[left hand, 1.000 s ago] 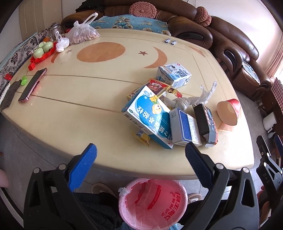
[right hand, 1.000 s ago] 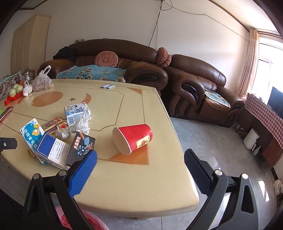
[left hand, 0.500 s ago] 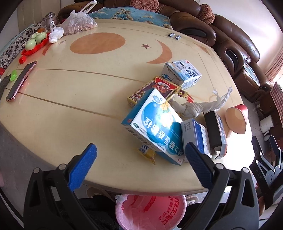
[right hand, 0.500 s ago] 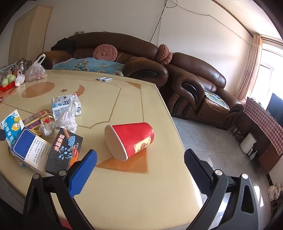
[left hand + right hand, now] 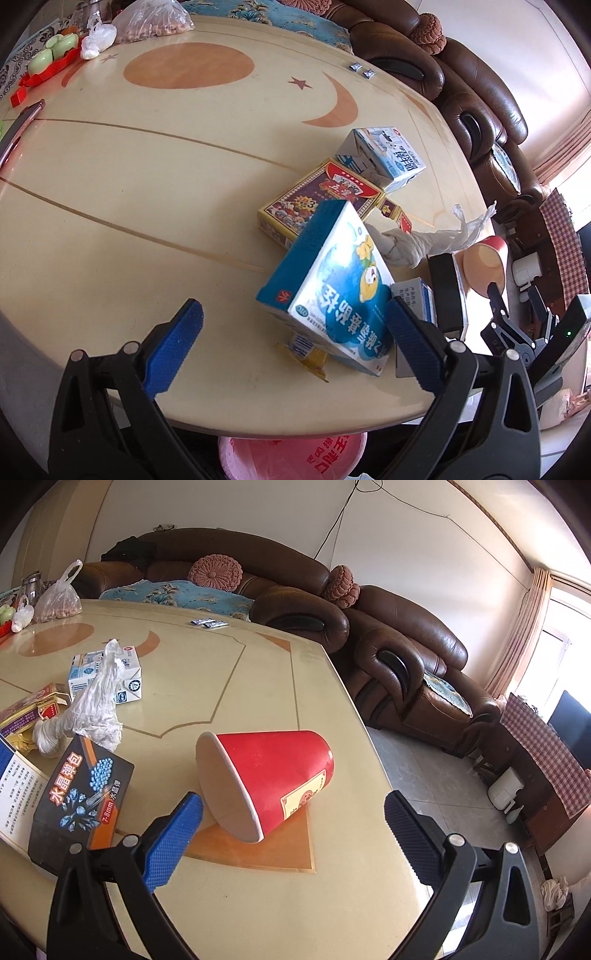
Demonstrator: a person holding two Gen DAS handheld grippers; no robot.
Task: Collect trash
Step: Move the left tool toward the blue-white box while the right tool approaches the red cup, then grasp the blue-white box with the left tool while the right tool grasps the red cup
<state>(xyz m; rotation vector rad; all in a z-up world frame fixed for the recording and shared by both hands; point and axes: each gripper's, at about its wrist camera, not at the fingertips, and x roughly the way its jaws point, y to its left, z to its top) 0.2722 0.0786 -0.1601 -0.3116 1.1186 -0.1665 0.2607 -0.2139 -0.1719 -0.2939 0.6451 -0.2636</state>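
Both grippers were held wide open with nothing gripped. The left gripper [image 5: 291, 336] was poised over the near edge of the cream table [image 5: 147, 206], below which the rim of a pink-lined trash bin [image 5: 291, 456] could be seen. Its right fingertip [image 5: 410, 339] was seen against the lower corner of a tilted blue-and-white medicine box [image 5: 332, 284]; whether contact was made could not be told. Its left fingertip [image 5: 177, 343] was kept apart from everything. Beyond that box, a yellow patterned box [image 5: 314, 199], a knotted white plastic bag [image 5: 424, 243] and a blue-and-white milk carton [image 5: 384, 155] were strewn.

The right gripper [image 5: 291, 814] was positioned around a red paper cup [image 5: 266, 779] lying on its side, mouth toward the camera. The left fingertip [image 5: 173, 838] was placed just beside the cup's rim, apparently not touching; the right fingertip [image 5: 410, 834] was held well clear. A black box [image 5: 81, 801] was lying to the cup's left. Farther off, a brown leather sofa [image 5: 369, 627] was ranged behind the table.
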